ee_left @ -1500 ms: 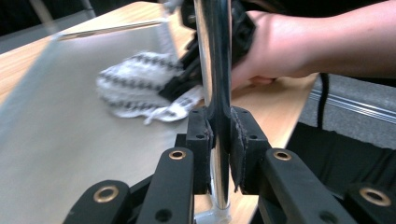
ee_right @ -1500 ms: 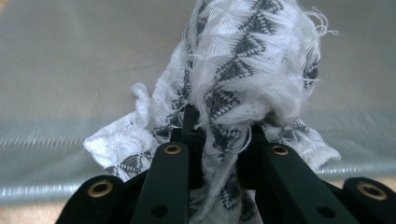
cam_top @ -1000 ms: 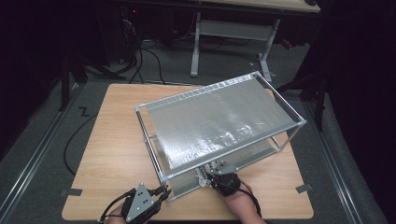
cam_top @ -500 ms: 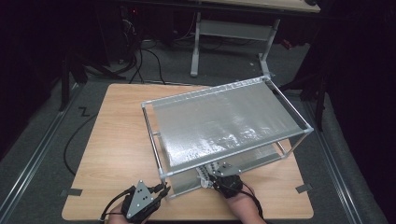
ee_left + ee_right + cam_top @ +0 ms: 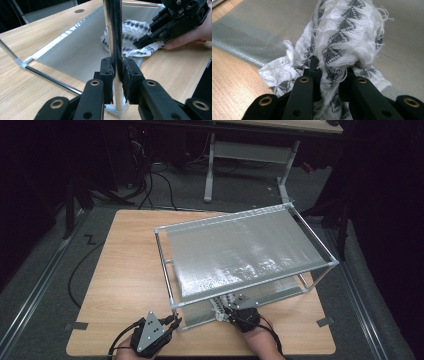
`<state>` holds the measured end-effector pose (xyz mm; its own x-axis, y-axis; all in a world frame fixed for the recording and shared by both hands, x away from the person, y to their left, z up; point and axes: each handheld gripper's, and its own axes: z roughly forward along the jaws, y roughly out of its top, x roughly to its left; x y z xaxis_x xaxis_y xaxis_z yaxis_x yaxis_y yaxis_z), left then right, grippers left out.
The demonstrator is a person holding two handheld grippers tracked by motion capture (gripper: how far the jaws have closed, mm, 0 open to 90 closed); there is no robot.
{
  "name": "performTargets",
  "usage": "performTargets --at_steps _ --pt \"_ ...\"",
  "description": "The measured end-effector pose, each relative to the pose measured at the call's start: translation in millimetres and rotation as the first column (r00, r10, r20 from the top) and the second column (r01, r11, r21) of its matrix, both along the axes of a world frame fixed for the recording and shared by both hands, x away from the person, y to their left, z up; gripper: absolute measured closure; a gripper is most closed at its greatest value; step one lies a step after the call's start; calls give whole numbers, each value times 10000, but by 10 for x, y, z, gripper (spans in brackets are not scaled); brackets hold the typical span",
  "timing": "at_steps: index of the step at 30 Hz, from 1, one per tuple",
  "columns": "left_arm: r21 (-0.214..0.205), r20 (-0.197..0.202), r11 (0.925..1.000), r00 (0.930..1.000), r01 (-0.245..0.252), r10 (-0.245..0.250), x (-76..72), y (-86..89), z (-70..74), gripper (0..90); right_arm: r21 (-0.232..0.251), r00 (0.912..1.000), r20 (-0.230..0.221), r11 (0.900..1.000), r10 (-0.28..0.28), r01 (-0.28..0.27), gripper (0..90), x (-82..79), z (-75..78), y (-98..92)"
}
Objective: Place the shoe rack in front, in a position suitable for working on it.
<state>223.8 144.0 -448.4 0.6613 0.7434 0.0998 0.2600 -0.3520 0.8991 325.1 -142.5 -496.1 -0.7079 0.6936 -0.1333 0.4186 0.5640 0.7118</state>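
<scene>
Pale wood bench [image 5: 125,285], dark room beyond. Left gripper [image 5: 116,75] clamped on the near corner post [image 5: 113,37] of a metal rack [image 5: 320,250], steadying it. Right gripper [image 5: 329,75] closed on a bunched white cloth with dark triangles [image 5: 342,37], held at the front edge of the rack's grey lower shelf [image 5: 75,47], under the silvery top shelf [image 5: 240,252]. Judged midway: cloth gripped and partly over the shelf, not yet let go. Rack long axis running left to right, skewed so the right end points away; cloth crumpled, no clear axis.
</scene>
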Motion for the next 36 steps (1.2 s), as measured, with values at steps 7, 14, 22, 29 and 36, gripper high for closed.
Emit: performTargets --at_steps 7,14,22,29,36 --pt "-37 -62 9998 9998 181 -181 -58 -33 2 794 -9 10000 -2 10000 -75 75 781 -28 -6 -26" --pt "-82 -85 9965 9965 834 -835 -145 -141 -3 794 116 9995 -90 9994 -314 315 778 -69 -6 -126" --pt "29 -14 9931 9931 1175 -1175 -152 -214 -3 791 1450 9989 376 9889 272 -323 762 -321 183 10" --pt "-1 -10 9925 9925 1220 -1220 -148 -208 -8 792 1081 9938 -251 9885 1086 -1053 589 -363 -49 419" --pt "-67 -52 9923 9923 1239 -1240 -124 -214 -9 793 1419 9971 186 9870 739 -758 484 -444 80 346"
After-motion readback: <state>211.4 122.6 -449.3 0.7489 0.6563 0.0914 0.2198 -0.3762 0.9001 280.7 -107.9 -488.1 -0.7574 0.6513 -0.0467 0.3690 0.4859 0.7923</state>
